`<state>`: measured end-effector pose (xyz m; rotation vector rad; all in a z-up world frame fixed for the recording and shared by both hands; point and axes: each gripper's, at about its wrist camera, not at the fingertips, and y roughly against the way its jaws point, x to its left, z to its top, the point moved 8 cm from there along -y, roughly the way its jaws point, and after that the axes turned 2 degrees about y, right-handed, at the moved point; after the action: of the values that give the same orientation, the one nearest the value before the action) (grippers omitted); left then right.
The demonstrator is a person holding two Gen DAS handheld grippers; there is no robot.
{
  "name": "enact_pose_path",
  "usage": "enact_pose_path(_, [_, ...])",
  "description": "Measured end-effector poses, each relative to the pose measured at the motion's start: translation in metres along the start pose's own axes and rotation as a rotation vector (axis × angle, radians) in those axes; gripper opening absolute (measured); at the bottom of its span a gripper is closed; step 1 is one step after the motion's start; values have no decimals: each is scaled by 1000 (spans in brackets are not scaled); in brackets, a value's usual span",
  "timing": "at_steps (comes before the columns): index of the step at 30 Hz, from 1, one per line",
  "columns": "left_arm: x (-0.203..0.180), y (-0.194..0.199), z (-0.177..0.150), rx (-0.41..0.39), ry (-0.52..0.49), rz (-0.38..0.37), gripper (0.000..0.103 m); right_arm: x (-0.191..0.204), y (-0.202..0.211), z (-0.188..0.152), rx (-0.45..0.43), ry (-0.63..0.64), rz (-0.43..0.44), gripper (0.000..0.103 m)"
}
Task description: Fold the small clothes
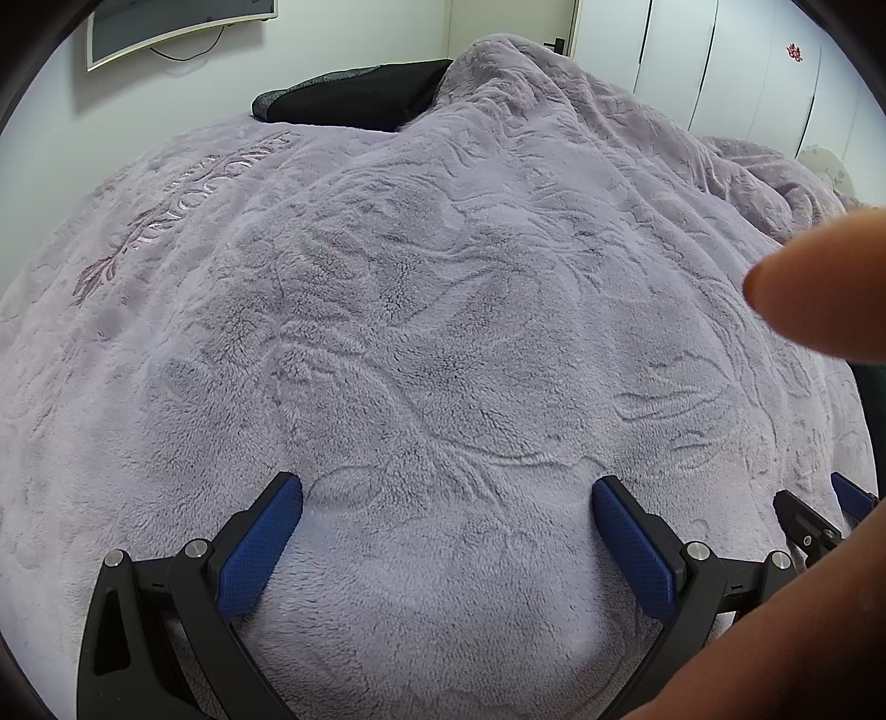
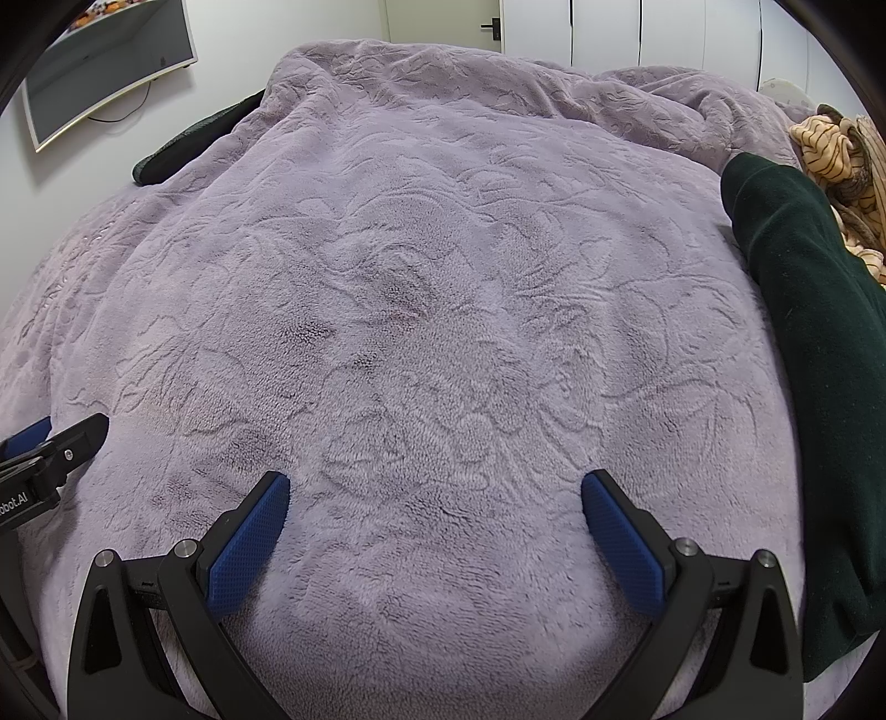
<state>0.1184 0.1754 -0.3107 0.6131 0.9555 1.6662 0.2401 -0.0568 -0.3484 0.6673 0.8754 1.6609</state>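
The left gripper (image 1: 447, 487) hangs low over the lilac fleece blanket (image 1: 421, 343), its blue-padded jaws spread wide with nothing between them. The right gripper (image 2: 436, 482) sits just beside it over the same blanket, jaws likewise spread and empty. A blurred finger (image 1: 814, 288) crosses the right edge of the left wrist view. To the right of the right gripper, a dark green garment (image 2: 814, 354) lies on the blanket, running along its right side. Beyond it, at the blanket's far right corner, lies a crumpled tan striped garment (image 2: 836, 149). At the blanket's far left edge a black pillow (image 1: 354, 97) shows from under it, below a wall-mounted screen (image 1: 177, 27).
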Motion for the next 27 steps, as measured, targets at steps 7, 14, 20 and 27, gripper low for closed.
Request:
enact_pose_path(7, [0,1,0,1,-1,2,103,0,0,0,0,0,0,103])
enact_pose_path(14, [-1,1,0,4,-5,10,103,0,0,0,0,0,0,103])
enact_pose_path(20, [-1,1,0,4,-6,11,103,0,0,0,0,0,0,103])
enact_pose_path(27, [-1,1,0,4,-7,10,103,0,0,0,0,0,0,103])
